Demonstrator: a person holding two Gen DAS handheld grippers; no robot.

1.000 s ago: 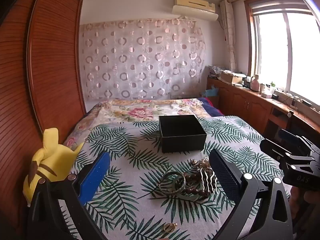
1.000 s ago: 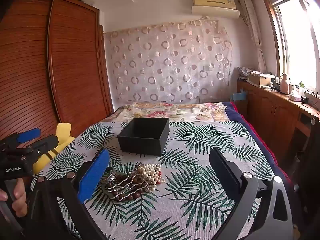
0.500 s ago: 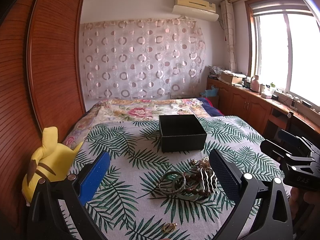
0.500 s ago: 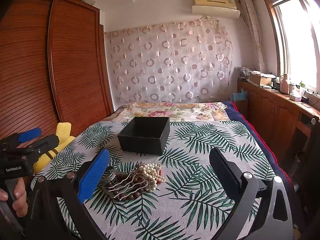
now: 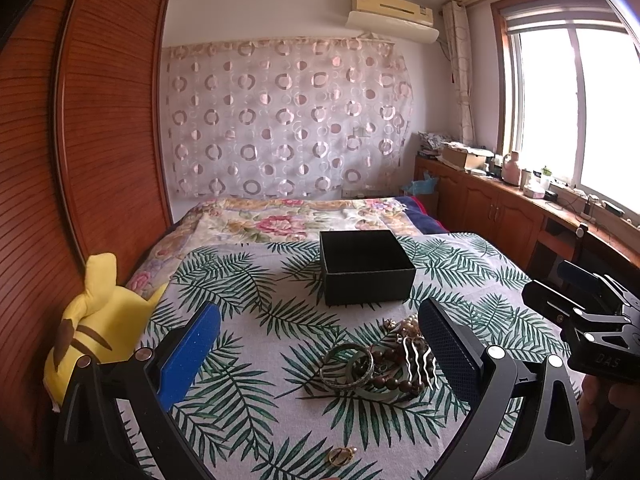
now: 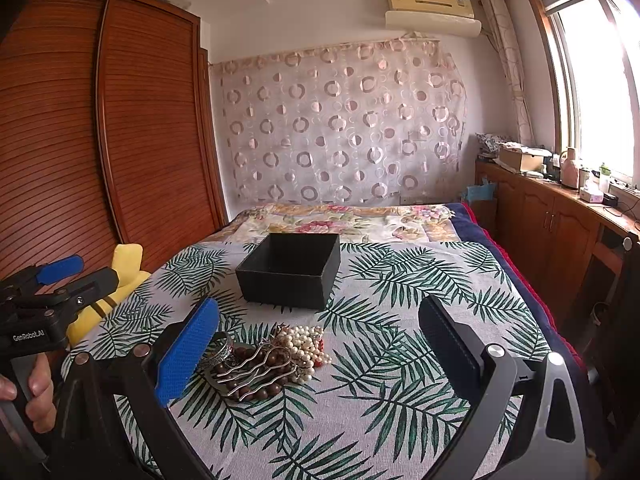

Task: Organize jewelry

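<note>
A pile of jewelry [image 5: 384, 364] lies on the leaf-print bed cover: bangles, dark wooden beads, a wavy metal hair comb and pearls. It also shows in the right wrist view [image 6: 264, 356]. An open black box [image 5: 366, 266] stands behind it, also seen in the right wrist view [image 6: 292, 274]. A small gold ring [image 5: 340, 456] lies near the front edge. My left gripper [image 5: 320, 356] is open and empty above the cover, the pile toward its right finger. My right gripper [image 6: 320, 356] is open and empty, the pile by its left finger.
A yellow plush toy [image 5: 100, 320] lies at the bed's left edge by the wooden wardrobe [image 5: 80, 160]. A floral quilt [image 5: 288, 220] covers the far bed. A wooden counter [image 5: 520, 208] with clutter runs under the window at right.
Both grippers have barely moved; the views have shifted slightly. Nothing has been taken hold of.
</note>
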